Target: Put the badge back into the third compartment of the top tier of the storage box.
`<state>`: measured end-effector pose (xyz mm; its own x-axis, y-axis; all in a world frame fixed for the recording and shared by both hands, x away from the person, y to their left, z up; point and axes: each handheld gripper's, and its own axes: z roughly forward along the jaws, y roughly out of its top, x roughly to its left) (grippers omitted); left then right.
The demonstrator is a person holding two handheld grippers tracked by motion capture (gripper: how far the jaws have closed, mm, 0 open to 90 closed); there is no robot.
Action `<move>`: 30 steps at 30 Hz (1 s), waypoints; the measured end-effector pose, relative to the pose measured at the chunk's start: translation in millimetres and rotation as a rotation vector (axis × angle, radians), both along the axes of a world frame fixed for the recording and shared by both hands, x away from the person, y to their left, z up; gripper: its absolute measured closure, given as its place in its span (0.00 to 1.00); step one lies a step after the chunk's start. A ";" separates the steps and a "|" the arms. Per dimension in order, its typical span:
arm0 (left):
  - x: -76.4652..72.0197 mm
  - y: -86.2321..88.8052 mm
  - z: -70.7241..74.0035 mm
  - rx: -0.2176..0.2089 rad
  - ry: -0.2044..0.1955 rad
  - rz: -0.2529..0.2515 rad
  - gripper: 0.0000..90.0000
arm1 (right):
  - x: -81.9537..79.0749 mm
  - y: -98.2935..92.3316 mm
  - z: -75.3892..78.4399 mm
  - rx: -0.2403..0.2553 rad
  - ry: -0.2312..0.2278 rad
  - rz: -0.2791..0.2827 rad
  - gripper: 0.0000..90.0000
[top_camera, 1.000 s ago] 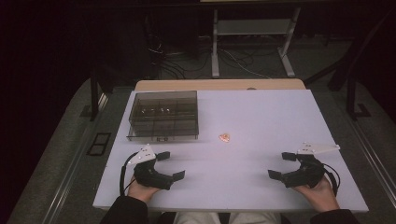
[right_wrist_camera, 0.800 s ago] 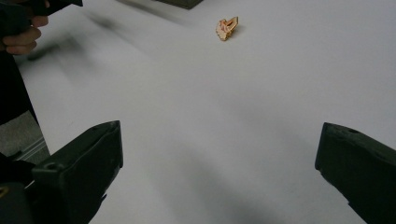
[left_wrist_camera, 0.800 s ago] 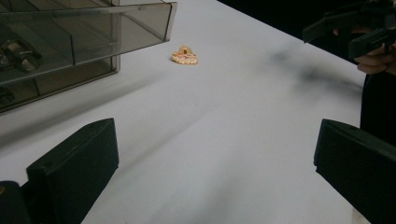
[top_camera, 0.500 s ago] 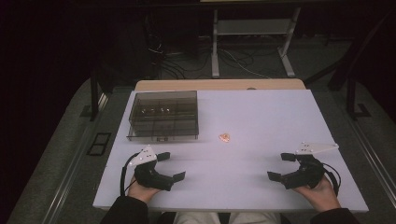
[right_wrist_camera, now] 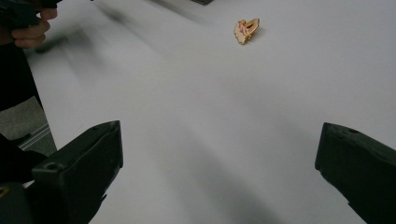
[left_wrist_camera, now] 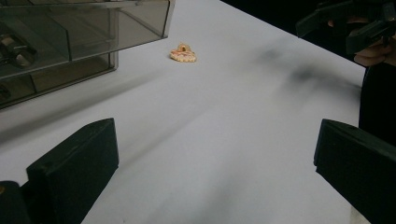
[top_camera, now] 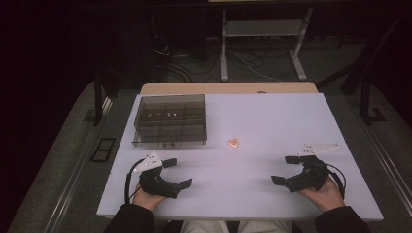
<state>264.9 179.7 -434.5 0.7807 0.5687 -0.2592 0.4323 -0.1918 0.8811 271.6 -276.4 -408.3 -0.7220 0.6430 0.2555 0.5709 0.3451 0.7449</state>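
Note:
A small gold and pink trinket [top_camera: 233, 142] lies on the white table [top_camera: 262, 121], just right of a smoky clear compartment box [top_camera: 171, 119]. The same trinket [left_wrist_camera: 183, 53] appears ahead in the left gripper view beside the box [left_wrist_camera: 70, 37], and the trinket [right_wrist_camera: 246, 30] also lies far ahead in the right gripper view. My left gripper [top_camera: 177, 173] rests open near the front left edge, nothing between its jaws. My right gripper [top_camera: 285, 170] rests open near the front right, also empty. Both are held by hands and sit well short of the trinket.
The box holds a few small shiny items in its back compartments [top_camera: 160, 114]. A wooden strip [top_camera: 228, 88] borders the table's far edge. Beyond it stand a metal frame's legs [top_camera: 223, 53] and cables on a dark floor.
Both grippers shifted very slightly near the front edge; their jaws stay open. The trinket and box have not moved.

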 end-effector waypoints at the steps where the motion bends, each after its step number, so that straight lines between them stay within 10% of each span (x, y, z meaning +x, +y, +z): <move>1: 0.0 0.0 0.0 0.000 0.000 0.000 0.00 | 0.5 0.8 0.3 0.000 0.003 -0.003 0.00; 30: 0.3 -0.2 -0.5 -0.001 0.003 -0.005 0.00 | 18.0 19.8 15.0 -0.026 0.016 0.068 0.00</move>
